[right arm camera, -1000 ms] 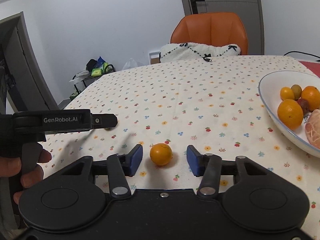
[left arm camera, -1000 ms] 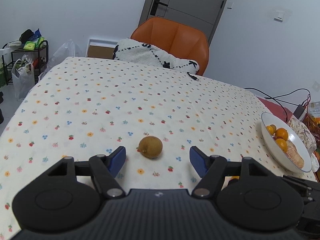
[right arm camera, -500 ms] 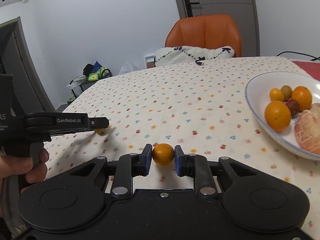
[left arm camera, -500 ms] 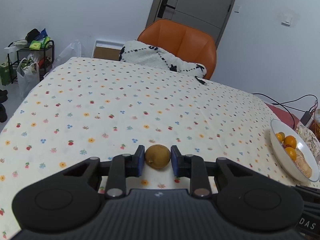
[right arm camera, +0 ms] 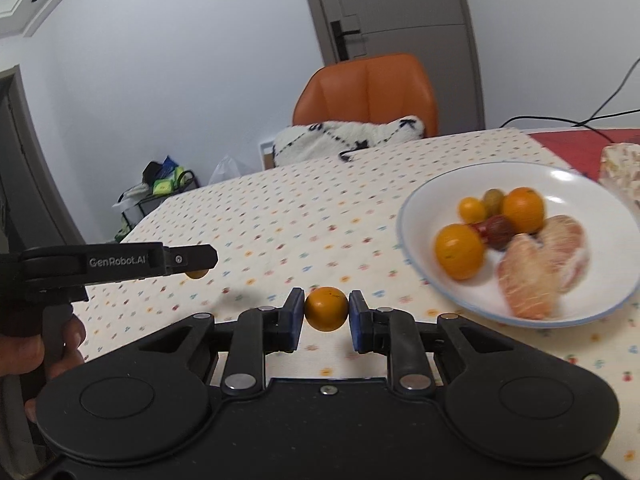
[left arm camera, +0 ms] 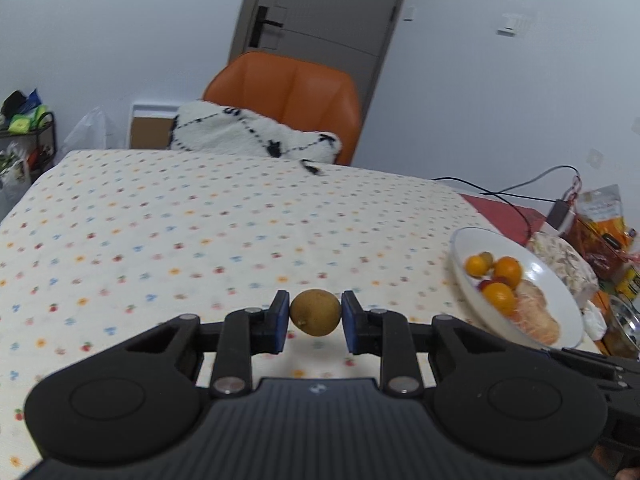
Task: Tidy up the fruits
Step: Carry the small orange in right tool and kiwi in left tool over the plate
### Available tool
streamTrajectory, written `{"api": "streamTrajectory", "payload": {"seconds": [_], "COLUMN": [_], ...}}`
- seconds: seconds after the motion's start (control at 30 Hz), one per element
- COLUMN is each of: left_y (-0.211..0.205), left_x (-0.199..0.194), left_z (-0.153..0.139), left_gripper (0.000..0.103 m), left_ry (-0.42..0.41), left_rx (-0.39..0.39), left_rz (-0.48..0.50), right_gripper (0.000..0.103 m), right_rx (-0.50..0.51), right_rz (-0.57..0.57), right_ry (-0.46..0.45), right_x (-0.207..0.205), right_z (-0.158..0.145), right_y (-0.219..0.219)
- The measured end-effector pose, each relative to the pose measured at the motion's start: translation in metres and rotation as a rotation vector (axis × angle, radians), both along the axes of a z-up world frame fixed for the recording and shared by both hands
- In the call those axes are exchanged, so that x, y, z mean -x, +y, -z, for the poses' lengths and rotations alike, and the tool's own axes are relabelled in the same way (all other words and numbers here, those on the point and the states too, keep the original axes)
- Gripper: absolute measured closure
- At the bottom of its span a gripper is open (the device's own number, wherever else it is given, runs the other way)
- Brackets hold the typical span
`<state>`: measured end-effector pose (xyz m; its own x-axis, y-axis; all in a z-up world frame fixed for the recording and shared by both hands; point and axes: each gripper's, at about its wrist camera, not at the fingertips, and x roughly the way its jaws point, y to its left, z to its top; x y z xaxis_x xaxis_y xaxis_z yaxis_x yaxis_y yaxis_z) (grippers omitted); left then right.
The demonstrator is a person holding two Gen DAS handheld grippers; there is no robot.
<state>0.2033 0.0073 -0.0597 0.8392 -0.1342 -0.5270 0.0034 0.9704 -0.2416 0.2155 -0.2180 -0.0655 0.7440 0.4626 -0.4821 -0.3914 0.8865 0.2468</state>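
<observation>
Holding oranges [right arm camera: 458, 251] and peeled pomelo [right arm camera: 540, 272], white bowl [right arm camera: 416, 200].

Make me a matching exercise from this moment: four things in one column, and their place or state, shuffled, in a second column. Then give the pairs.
Things
1. brown fruit
2. small orange
3. peeled citrus segments
4. patterned cushion

Place or state
A. lying in the white bowl
B. clamped in the right gripper
C. on the orange chair
D. clamped in the left gripper

Pairs: 1-D, 2-B, 3-A, 4-C
</observation>
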Motion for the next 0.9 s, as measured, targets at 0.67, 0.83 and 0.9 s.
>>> {"api": "streamTrajectory", "payload": {"seconds": [0.67, 0.83, 0.9], "left_y": [-0.083, -0.099, -0.106], "left_x": [-0.004, -0.007, -0.008], "left_z": [-0.017, -0.017, -0.017], "left_gripper": [0.077, 0.077, 0.077], "left_ry": [-0.049, -0.05, -0.051], "left_rx": [-0.018, -0.019, -0.022], "left_rz": [0.162, 0.189, 0.202], "right_gripper": [0.081, 0.081, 0.081], "right_rx": [-0.031, -0.037, -0.042], "right_rz": [0.121, 0.156, 0.171], "right_ry": [-0.034, -0.039, -0.042], "right_x": [0.007, 0.01, 0.01], "right_z": [-0.006, -0.006, -0.007], "right_y": [-0.068, -0.084, -0.091]}}
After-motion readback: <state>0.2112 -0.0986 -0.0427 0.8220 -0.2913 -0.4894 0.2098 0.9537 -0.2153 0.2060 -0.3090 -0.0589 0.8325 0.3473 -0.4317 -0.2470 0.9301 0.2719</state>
